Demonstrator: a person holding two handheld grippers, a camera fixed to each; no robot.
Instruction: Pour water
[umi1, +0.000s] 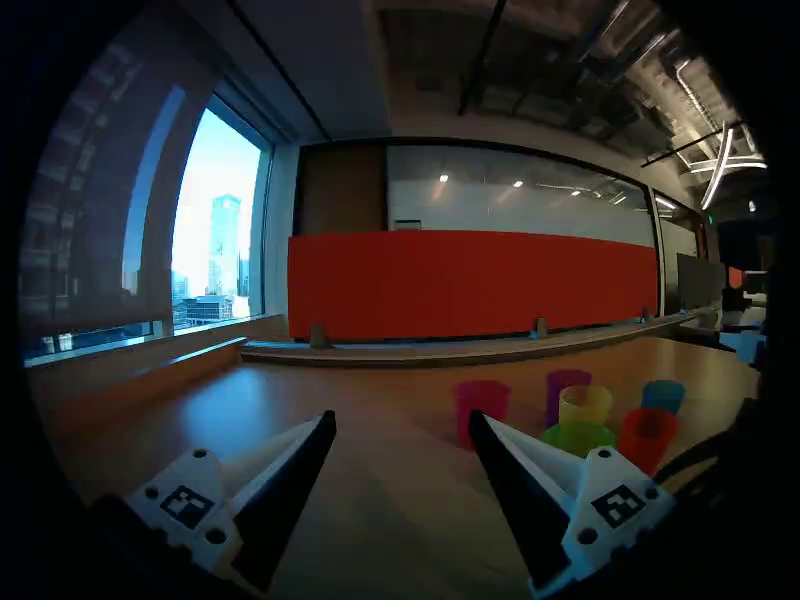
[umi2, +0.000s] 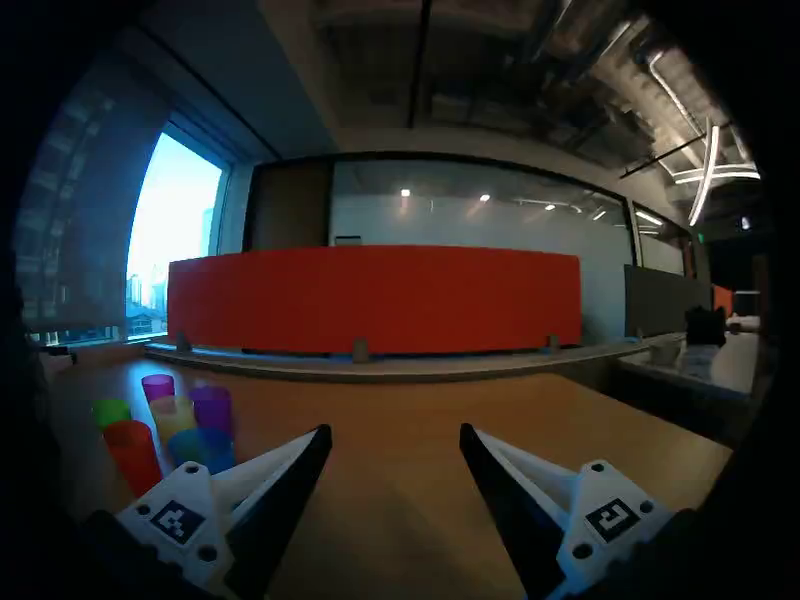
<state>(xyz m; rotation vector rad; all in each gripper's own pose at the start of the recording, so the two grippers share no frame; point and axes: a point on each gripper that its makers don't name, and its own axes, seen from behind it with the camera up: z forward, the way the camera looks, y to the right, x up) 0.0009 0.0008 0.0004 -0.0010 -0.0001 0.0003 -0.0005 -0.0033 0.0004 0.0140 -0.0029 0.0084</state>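
Left gripper view: the left gripper (umi1: 400, 428) hangs over a wooden table (umi1: 380, 520), its two dark fingers spread wide with nothing between them. Right of centre, just past the right-hand finger, small plastic cups stand bunched together: a pink cup (umi1: 482, 402), purple cup (umi1: 565, 383), yellow cup (umi1: 585, 403), green cup (umi1: 580, 436), blue cup (umi1: 663, 394) and orange cup (umi1: 647, 434). Whether any holds water cannot be told. A red partition (umi1: 470, 282) crosses the middle, and a bright window (umi1: 215, 235) is at the left.

Right gripper view: the right gripper (umi2: 393, 438) is also spread and empty, and the cups sit at the lower left.
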